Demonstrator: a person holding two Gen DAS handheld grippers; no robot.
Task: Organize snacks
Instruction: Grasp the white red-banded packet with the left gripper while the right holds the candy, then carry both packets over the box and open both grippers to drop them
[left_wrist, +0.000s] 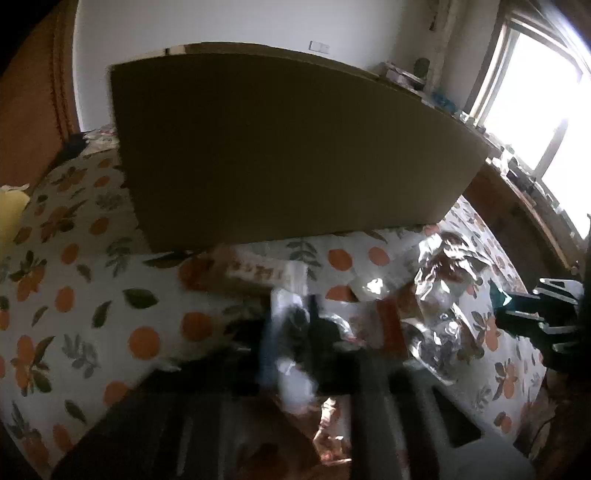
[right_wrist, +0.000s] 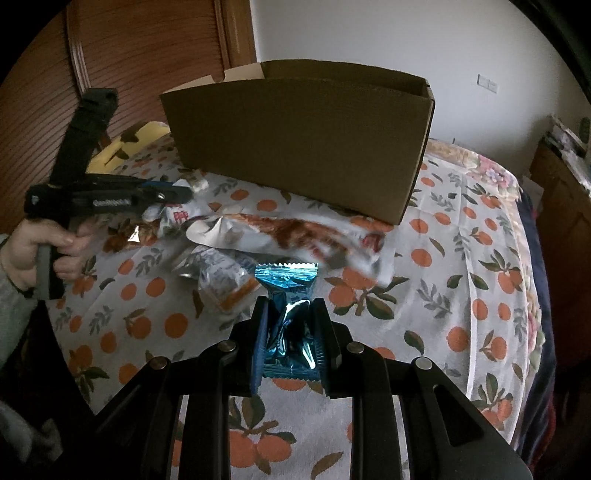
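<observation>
A person sorting snacks over a bed (right_wrist: 461, 258) spread with an orange-and-leaf print cloth holds a blue foil packet (right_wrist: 290, 317) pinched crosswise in the right claw (right_wrist: 290, 314), its jaws closed on the crumpled middle of the wrapper so the serrated top edge stands clear above the fingers. Ahead sits the open cardboard box (right_wrist: 303, 147), its near wall facing the claw and its top flaps up. Between claw and box lies the loose pile of snack packets (right_wrist: 280, 232), white, silver and red-printed wrappers overlapping on the cloth. The left claw (right_wrist: 177, 194) reaches into the far side of that pile; its own camera is badly blurred, and whether its jaws are open or gripping a wrapper cannot be told from either view. The risk from here appears to lie in the grip: slick foil held only by its squeezed waist could slide out on the lift over the box wall, or the packet's contents could be crushed. A low carry might also catch the near wall of the light box and push it back across the cloth, and the two claws could collide over the pile.
</observation>
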